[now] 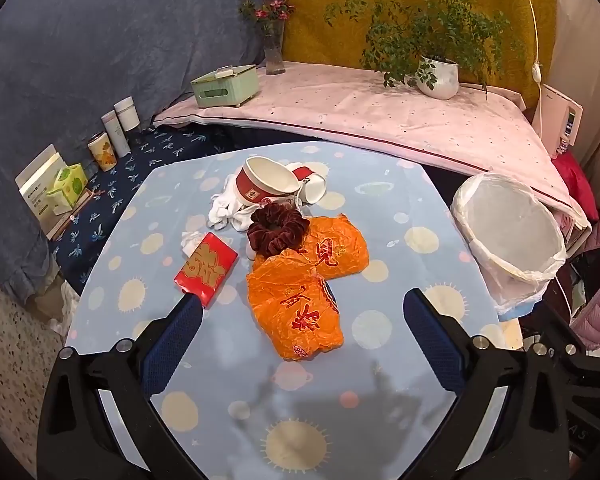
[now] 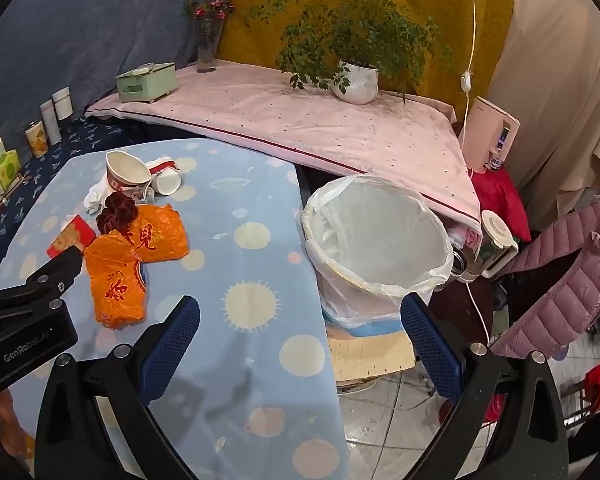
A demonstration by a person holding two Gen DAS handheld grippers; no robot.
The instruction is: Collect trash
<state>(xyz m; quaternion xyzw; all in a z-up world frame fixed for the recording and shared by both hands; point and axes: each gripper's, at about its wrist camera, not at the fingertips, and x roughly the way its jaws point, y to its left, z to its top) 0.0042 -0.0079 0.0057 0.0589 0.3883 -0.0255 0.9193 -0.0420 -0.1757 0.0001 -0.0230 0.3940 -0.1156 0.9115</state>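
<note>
On the blue tablecloth [image 1: 380, 208] with sun and planet prints sits a loose pile of trash: two orange plastic bags [image 1: 300, 280], one overlapping the other, both with red characters. Just beyond them lies a dark red velvet scrunchie [image 1: 277, 229], touching the far bag. Behind that, a red-and-white paper bowl [image 1: 266, 184] tipped on its side, a second paper cup [image 1: 314, 186] lying next to it, and white crumpled tissue [image 1: 226, 208] to their left. A red packet [image 1: 206, 270] with gold print lies flat, left of the bags, apart from them.

Left gripper [image 1: 302, 312] hangs above the table's near side, angled down, blue-padded fingers spread fully wide, nothing between them; the nearer orange bag sits in the gap ahead, untouched. Right gripper [image 2: 300, 314] likewise spread wide and empty, over the table's right edge, pointing toward the bin.

White-lined trash bin [image 2: 380, 280] stands just off the table's right side on a foam block [image 2: 370, 354]; its liner looks empty.

Behind: pink-covered surface [image 2: 300, 128] with a potted plant [image 2: 356, 80], flower vase [image 2: 209, 52] and green box [image 2: 146, 82]. Pink puffer jacket [image 2: 572, 272] far right
</note>
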